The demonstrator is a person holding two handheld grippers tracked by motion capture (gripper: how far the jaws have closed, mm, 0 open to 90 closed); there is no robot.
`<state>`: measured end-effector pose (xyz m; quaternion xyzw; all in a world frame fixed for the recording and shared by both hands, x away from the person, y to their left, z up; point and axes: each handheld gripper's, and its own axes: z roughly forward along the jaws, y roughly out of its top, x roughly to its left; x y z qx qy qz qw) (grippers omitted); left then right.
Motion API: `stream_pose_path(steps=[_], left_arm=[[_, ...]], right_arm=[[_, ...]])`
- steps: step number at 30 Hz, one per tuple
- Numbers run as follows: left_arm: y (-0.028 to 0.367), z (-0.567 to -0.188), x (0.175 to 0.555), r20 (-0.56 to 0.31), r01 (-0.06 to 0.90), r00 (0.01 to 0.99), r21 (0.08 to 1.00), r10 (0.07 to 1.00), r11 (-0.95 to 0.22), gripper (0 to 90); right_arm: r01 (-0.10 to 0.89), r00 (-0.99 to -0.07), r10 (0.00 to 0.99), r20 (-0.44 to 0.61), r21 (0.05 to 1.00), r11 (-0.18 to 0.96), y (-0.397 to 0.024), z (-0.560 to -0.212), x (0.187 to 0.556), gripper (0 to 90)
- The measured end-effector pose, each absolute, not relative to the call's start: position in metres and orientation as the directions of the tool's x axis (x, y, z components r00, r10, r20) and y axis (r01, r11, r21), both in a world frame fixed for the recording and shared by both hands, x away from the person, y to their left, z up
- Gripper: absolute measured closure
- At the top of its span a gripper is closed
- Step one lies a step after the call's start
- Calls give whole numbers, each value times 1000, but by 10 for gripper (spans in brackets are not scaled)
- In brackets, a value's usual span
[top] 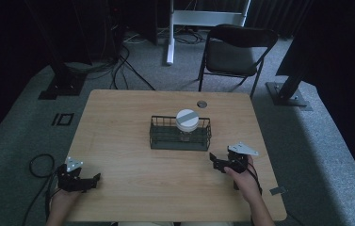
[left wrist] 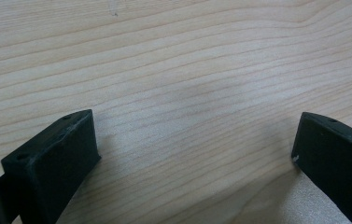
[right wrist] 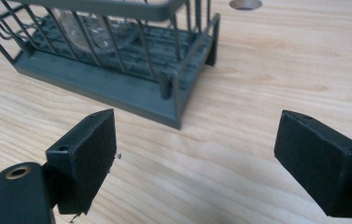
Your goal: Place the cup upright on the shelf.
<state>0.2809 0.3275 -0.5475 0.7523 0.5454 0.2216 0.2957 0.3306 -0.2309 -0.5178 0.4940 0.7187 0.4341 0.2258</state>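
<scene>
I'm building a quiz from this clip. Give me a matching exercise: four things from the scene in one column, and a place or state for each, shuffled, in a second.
Things:
1. jar
2. wire basket
3. left hand-held gripper
4. folding chair

Places or states:
A. on the floor beyond the table's far edge
B. dark, at the middle of the table
C. standing inside the basket, white lid on
D. open over bare wood, near corner

Pairs: 1-C, 2-B, 3-D, 4-A

Left hand-held gripper (top: 96,178) and right hand-held gripper (top: 214,162) both gape wide, holding nothing.
</scene>
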Motion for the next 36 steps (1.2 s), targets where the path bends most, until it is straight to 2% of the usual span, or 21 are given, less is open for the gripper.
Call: stream_pose_path(steps=[13,36], left_arm=[[328,-547,281,12,690,308,685,951,-232,6],[328,-547,281,12,690,308,685,951,-232,6]], right_arm=[[567,-384,919,93,809,155,-249,-541,322,127],[648,-306,951,54,743,167,-268,-550,321,130]])
